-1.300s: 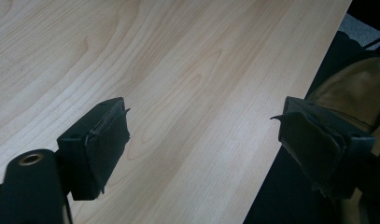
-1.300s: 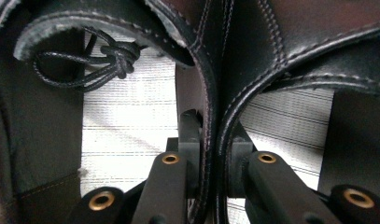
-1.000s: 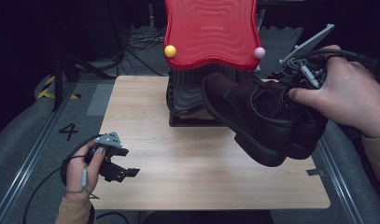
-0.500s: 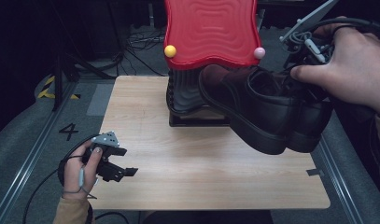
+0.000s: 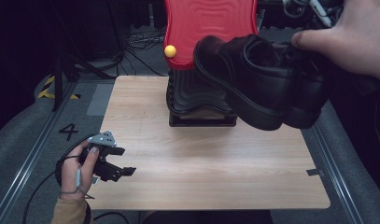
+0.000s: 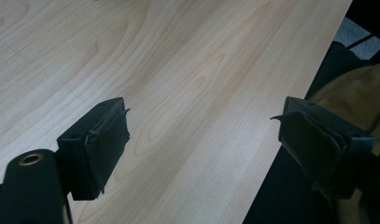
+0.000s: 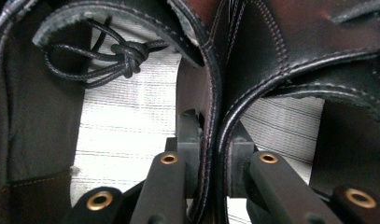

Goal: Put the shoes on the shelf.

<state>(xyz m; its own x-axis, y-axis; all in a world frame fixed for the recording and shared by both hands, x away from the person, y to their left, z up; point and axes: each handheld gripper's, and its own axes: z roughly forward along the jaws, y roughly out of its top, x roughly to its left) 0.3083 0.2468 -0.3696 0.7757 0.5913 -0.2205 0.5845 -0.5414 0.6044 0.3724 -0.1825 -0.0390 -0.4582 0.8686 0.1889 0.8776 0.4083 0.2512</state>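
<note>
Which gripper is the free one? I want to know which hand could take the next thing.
The left gripper, low at the table's near left: its jaws stand wide apart over bare wood. The right gripper is clamped on the black shoes' adjoining collars.

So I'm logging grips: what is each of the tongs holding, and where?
The right tongs pinch two black shoes by their touching inner collars. The left tongs hold nothing.

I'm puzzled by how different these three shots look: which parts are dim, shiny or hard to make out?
High view: the surroundings are nearly black, while the red stand and table are evenly lit. Right gripper view: the black shoes sit very close, with a sheen on the leather. Left gripper view: the left gripper looks dark against pale wood.
</note>
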